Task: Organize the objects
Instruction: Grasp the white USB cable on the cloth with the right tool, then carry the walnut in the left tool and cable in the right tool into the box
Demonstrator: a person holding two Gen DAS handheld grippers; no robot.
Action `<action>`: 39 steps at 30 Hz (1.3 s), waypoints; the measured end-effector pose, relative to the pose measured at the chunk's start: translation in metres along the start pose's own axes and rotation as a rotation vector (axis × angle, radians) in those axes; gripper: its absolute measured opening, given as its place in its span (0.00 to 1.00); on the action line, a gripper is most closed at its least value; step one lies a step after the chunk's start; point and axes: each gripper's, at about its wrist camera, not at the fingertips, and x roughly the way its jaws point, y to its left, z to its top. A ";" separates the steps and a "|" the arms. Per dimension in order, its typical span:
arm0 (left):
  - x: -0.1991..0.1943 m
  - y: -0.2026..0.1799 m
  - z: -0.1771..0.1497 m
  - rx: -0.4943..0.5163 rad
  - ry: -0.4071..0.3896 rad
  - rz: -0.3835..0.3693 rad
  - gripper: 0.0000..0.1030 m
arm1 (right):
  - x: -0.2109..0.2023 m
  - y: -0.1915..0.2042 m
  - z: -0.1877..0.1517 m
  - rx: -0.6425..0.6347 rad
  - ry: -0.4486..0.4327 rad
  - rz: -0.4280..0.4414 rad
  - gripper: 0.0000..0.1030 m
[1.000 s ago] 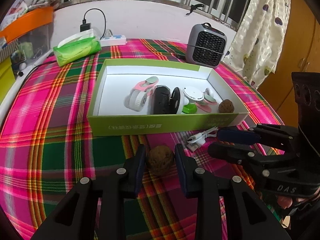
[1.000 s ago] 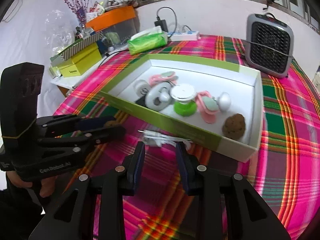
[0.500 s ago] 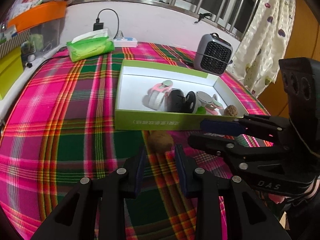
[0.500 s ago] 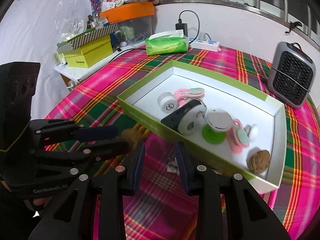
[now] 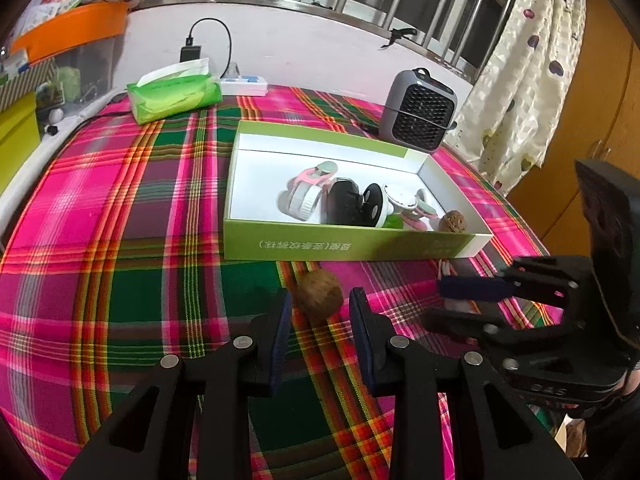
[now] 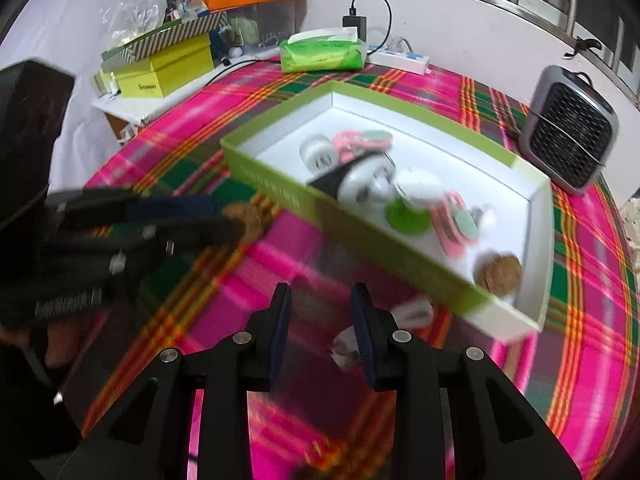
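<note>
Left gripper (image 5: 318, 312) hovers open over plaid tablecloth (image 5: 120, 240), loose walnut (image 5: 320, 290) just ahead of its tips; green box (image 5: 344, 244) beyond; right gripper (image 5: 452, 300) alongside at right.

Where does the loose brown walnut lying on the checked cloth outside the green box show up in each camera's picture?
Left wrist view: the wrinkled brown walnut lies low in the middle, just ahead of the left claw, below the green cardboard box.
Right wrist view: it sits left of centre, partly hidden behind the left claw's tips.
Shared landmark: the grey fan heater.
</note>
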 end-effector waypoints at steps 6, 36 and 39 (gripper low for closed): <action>0.001 -0.003 0.000 0.020 0.007 0.019 0.27 | -0.023 -0.021 -0.024 0.094 -0.025 -0.054 0.31; 0.023 -0.018 0.006 0.103 0.084 0.097 0.27 | -0.020 -0.030 -0.045 0.154 -0.071 -0.103 0.19; 0.024 -0.017 0.007 0.097 0.085 0.088 0.27 | -0.020 -0.029 -0.045 0.157 -0.075 -0.096 0.19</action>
